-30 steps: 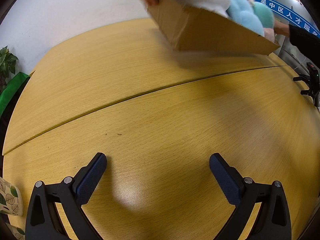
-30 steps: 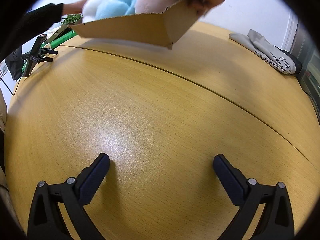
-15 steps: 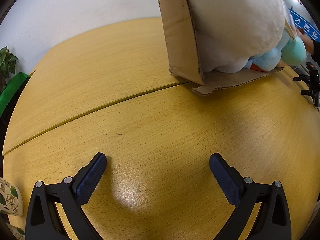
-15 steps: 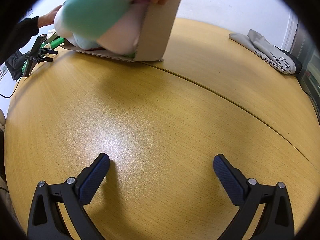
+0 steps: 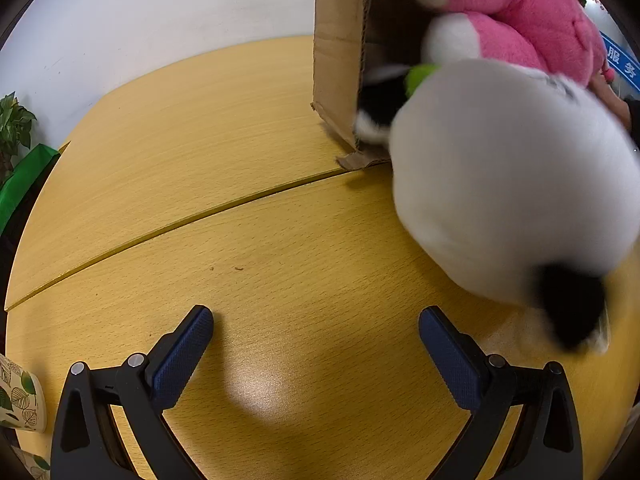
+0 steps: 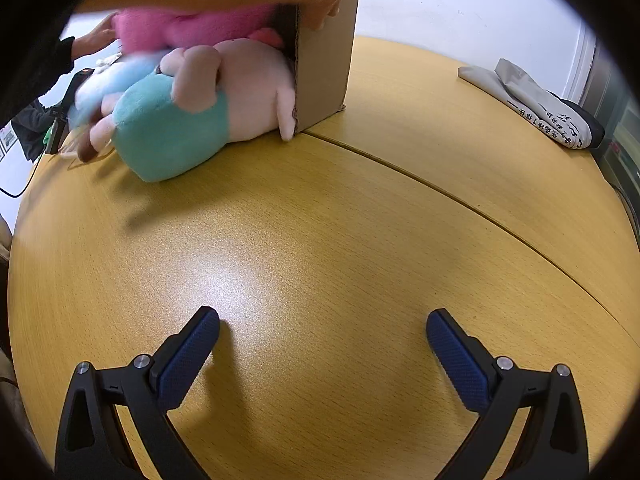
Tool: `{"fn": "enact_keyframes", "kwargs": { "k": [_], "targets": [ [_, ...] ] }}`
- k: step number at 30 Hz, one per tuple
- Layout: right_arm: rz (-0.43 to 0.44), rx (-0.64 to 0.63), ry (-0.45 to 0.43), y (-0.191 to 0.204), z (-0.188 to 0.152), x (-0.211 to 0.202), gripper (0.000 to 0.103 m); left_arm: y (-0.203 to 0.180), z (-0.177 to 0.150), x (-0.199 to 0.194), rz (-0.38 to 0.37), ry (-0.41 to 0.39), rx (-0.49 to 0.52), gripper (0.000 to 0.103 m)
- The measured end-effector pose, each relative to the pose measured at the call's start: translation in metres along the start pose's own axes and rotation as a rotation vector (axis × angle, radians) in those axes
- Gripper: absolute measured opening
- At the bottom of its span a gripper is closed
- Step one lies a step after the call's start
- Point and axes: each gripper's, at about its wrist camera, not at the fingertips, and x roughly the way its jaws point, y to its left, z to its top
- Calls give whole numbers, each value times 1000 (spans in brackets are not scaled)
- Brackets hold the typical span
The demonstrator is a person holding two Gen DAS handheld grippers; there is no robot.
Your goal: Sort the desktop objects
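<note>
Big yellow wooden table [image 5: 248, 240] fills both views, a curved seam running across it from near left to far right. On its far side a cardboard box [image 6: 324, 60] is tipped on its side, one bottom edge touching the tabletop at the seam, a hand [image 6: 320, 8] gripping its top edge, and soft toys are spilling out of the open mouth! In the left wrist view a large white plush [image 5: 508, 184] with black patches, blurred, is on the table at the right, just beyond the left gripper [image 5: 316, 328], with a pink plush [image 5: 536, 20] above it, partly inside the box. From the right wrist view, a teal and pale pink plush [image 6: 180, 128] lies on the table at the far left, its pale pink end against the box mouth, a light blue plush [image 6: 108, 80] blurred behind it. Folded grey cloth [image 6: 532, 100] with black lettering lies at the far right edge. The right gripper [image 6: 322, 328] hangs low over bare wood, near side, jaws wide apart, nothing between them. The left gripper's jaws too: spread wide, empty.
</note>
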Motion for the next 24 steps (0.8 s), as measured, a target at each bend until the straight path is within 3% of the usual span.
{"fn": "enact_keyframes", "kwargs": {
  "k": [24],
  "targets": [
    [-1,-1,1,-3,-1,5,103,13,12,6,0,1,1,103]
  ]
}}
